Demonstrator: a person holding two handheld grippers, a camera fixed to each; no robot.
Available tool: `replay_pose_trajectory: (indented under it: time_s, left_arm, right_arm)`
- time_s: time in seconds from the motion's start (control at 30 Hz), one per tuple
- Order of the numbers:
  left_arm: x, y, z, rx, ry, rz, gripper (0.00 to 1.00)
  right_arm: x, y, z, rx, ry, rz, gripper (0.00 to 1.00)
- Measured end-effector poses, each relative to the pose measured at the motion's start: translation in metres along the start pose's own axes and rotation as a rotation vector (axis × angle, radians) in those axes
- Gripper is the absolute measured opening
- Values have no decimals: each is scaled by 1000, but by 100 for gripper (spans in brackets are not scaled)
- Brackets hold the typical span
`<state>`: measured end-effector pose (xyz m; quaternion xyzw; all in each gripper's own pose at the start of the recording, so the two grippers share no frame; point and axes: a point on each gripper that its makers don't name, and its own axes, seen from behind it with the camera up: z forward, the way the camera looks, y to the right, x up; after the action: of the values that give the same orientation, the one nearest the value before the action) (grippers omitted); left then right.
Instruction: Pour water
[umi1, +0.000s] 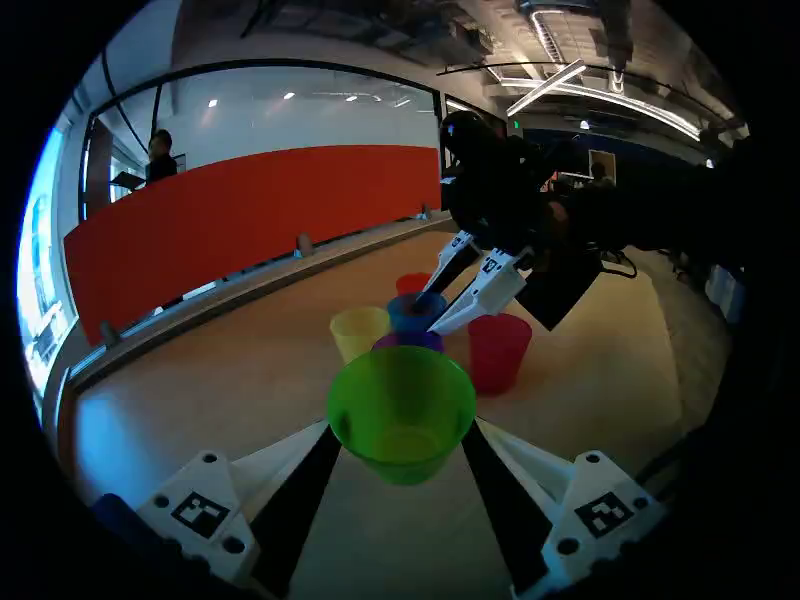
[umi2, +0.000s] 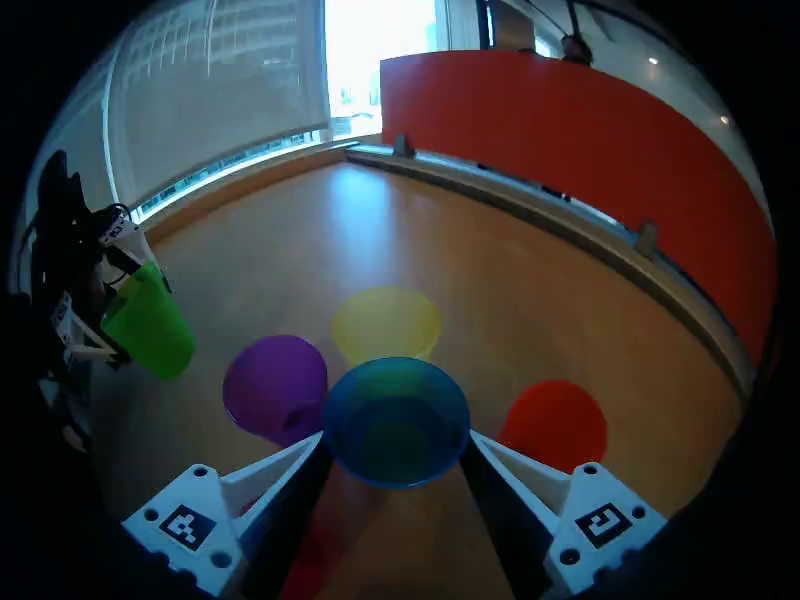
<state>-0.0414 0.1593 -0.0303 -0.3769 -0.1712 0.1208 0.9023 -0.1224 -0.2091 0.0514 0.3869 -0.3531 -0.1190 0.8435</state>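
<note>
Left gripper (umi1: 402, 432) is clamping a translucent green cup (umi1: 402, 412) between both fingers, the rim turned up toward its camera. Right gripper (umi2: 397, 442) is likewise pressing both fingers against a blue cup (umi2: 397, 418), mouth up. Whether either cup is carrying water cannot be told from these pictures.

In the left gripper view the blue cup is hanging straight ahead and farther off, above a cluster of cups standing on the wooden table (umi1: 230, 380). A yellow cup (umi1: 356, 330) is standing to the left. A purple cup (umi1: 392, 342) is sitting directly beneath the blue one and is largely hidden by it. A pink cup (umi1: 498, 350) is standing to the right and a red cup (umi1: 410, 282) behind. An orange-red wall panel (umi1: 250, 215) is running along the far side.

In the right gripper view the green cup is showing at the far left edge, well apart from the blue cup and appearing tilted, though the lens may be exaggerating that.

The governing relation is that the two held cups are facing across the cluster and their rims are not meeting. The right gripper is nearer the standing cups, and the purple one is lying just below and left of its load. Any pour is likely calling for one rim to be brought over a receiving mouth, with the cup's long axis then tipped from upright. Which cup is serving as source cannot be judged.
</note>
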Motion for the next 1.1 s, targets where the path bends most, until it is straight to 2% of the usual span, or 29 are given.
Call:
replay_pose_trajectory:
  time_s: [0.4,0.8,1.1]
  left_arm:
    - [7,2,-3,6,11,8,83]
    - [13,1,-7,17,26,4,83]
    - [17,1,-11,25,38,2,83]
  right_arm:
    - [25,3,-17,-32,122,-5,88]
    - [56,-1,-36,-70,273,-29,88]
    - [74,-4,-48,-92,365,-13,88]
